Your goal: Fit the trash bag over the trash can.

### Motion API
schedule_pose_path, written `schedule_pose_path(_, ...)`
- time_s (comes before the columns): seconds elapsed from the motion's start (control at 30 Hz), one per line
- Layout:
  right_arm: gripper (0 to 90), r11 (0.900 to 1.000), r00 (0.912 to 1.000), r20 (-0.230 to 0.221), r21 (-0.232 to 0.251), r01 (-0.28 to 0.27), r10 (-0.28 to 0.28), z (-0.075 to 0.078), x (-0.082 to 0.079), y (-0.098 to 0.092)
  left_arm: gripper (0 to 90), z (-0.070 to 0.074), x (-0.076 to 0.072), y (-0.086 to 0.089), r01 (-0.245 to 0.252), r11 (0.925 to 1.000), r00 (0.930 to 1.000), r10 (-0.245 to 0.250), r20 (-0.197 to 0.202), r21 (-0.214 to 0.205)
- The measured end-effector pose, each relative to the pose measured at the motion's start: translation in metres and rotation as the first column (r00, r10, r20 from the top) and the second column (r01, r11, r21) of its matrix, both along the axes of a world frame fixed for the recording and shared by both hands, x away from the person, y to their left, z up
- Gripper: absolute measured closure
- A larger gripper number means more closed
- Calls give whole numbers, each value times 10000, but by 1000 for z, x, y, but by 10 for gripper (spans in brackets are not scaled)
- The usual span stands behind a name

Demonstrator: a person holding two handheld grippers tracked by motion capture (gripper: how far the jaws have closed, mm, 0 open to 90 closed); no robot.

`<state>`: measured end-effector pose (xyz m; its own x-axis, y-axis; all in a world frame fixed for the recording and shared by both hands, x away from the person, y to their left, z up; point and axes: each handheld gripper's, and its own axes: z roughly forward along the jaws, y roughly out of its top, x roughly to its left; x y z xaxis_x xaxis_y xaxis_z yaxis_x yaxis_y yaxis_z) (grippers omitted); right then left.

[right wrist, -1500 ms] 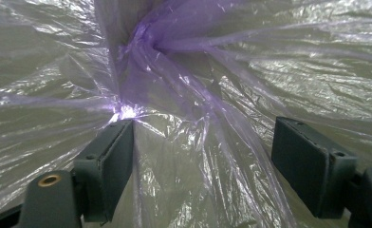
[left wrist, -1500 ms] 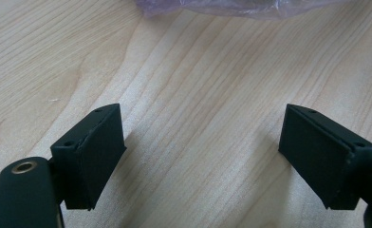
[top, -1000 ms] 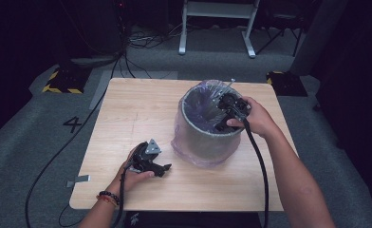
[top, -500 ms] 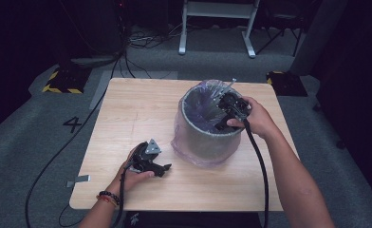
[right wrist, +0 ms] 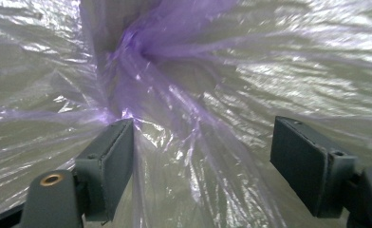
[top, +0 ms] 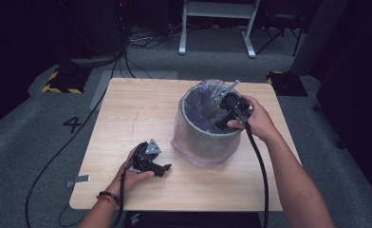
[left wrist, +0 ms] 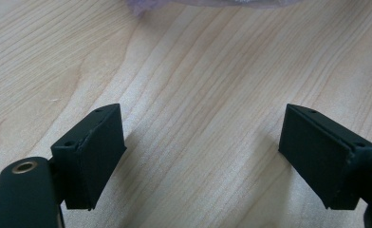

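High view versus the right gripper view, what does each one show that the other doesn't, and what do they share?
High view alone: the whole wooden table, the grey bin standing on it, the left tongs resting on the tabletop near the bin, both forearms, and the floor with cables.

Right gripper view alone: a close look at the creased folds of the purple bag inside the bin, with the right tongs standing open and nothing clamped between them.

Shared: the purple bag lining the bin and the right tongs reaching into it.
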<state>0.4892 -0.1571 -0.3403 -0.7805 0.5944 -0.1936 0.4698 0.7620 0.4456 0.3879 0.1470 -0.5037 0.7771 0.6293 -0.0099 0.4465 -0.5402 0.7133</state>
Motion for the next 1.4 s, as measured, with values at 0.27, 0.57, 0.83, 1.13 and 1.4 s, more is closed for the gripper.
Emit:
schedule_pose_path(0.27, 211, 9995, 9981, 617, 289, -89, 71, 3, -6, -2, 150, 0, 0, 0, 11, 10000, 10000, -11, -18, 11)
schedule_pose_path(0.57, 186, 9961, 9906, 1356, 883, 79, -198, 8, -15, -4, 150, 0, 0, 0, 30, 10000, 10000, -30, 5, 12)
schedule_pose_path(0.83, 186, 9897, 9887, 1472, 1430, 58, -270, 13, -18, -7, 150, 0, 0, 0, 32, 10000, 10000, -32, 3, 11)
schedule_pose_path(1.13, 188, 9839, 9917, 1281, 1782, -130, -101, 16, -20, -10, 150, 0, 0, 0, 37, 10000, 10000, -37, -11, 26)
schedule_pose_path(1.4, 180, 9809, 9917, 1281, 1935, -189, -62, 19, -21, -16, 150, 0, 0, 0, 45, 10000, 10000, -45, 32, 45)
